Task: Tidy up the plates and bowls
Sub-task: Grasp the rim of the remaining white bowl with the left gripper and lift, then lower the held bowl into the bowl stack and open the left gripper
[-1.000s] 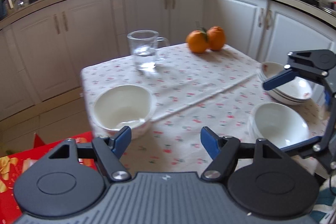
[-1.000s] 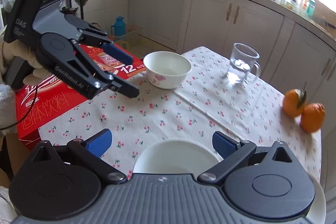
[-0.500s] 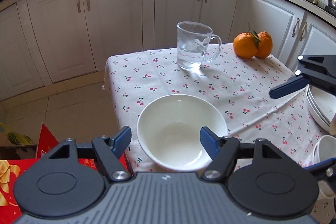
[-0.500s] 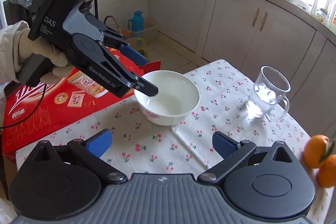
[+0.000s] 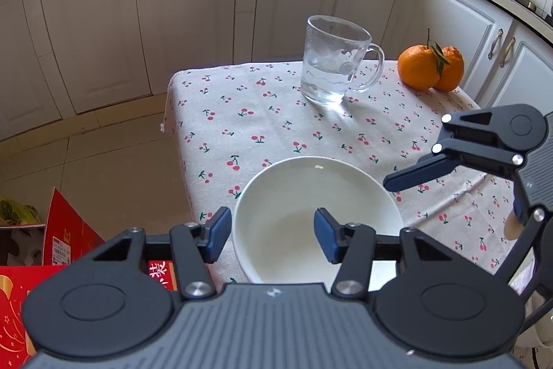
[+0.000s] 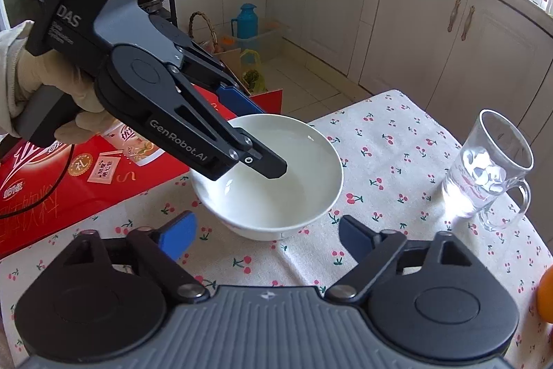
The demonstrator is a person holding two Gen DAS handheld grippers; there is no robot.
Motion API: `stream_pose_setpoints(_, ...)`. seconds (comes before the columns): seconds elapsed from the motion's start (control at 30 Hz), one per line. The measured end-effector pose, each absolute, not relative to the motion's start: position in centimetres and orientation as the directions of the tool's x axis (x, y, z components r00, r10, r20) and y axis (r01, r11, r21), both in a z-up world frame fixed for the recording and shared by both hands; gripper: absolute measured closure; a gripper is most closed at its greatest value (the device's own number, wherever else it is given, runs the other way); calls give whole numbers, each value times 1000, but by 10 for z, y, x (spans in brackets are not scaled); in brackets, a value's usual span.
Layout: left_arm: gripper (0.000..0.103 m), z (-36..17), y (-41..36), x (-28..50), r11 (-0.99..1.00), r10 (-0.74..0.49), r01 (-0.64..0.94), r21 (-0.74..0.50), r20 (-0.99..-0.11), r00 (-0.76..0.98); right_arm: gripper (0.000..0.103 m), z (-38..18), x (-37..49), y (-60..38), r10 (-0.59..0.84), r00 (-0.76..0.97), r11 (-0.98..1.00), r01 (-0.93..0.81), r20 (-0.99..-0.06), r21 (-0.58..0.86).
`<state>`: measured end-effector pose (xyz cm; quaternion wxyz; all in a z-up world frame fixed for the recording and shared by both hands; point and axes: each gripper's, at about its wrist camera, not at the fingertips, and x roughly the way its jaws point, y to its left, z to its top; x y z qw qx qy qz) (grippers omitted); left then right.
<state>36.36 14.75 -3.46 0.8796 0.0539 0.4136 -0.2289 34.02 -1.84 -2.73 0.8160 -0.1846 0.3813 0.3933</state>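
A white bowl point(image 5: 311, 192) point(image 6: 293, 185) sits near the corner of the cherry-print tablecloth point(image 5: 276, 120). My left gripper point(image 5: 272, 237) point(image 6: 268, 140) straddles the bowl's rim, one finger inside and the blue pad of the other outside. Its jaws are closing, but the pads stand clear of the wall. My right gripper point(image 6: 268, 236) is low over the cloth, with the bowl's near side just ahead of its two fingers. Its jaws are closing too, and no pad touches the bowl. In the left wrist view one right gripper finger point(image 5: 414, 172) reaches toward the bowl's right rim.
A glass mug point(image 5: 335, 68) point(image 6: 487, 172) holding a little water and two oranges point(image 5: 428, 68) stand further along the table. A red carton point(image 6: 69, 182) point(image 5: 20, 300) lies beside the table's edge. A gloved hand point(image 6: 52, 82) holds the left gripper. White cabinets point(image 5: 193, 6) line the room.
Both grippers have come in and down onto the lone bowl at the table's corner. The left jaws narrowed over its rim and the right jaws narrowed too. The other stacked bowls left view.
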Motion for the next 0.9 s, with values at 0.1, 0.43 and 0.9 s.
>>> stream_pose_setpoints(0.1,54,-36,147,366,888,-359,450,-95,-755,549,16,-31,343,-17,503,394,619,-785,-769,3)
stream_pose_setpoints(0.43,58,-38,146,375,880,-374,460,-116,-765,524,23,-35,345,-14,507,387,612,-790,-771,6)
stream_pose_setpoints(0.9,58,-25,133,361,869,-390,480,-115,-757,524,23,-25,333,-23,498,401,622,-783,-769,-5)
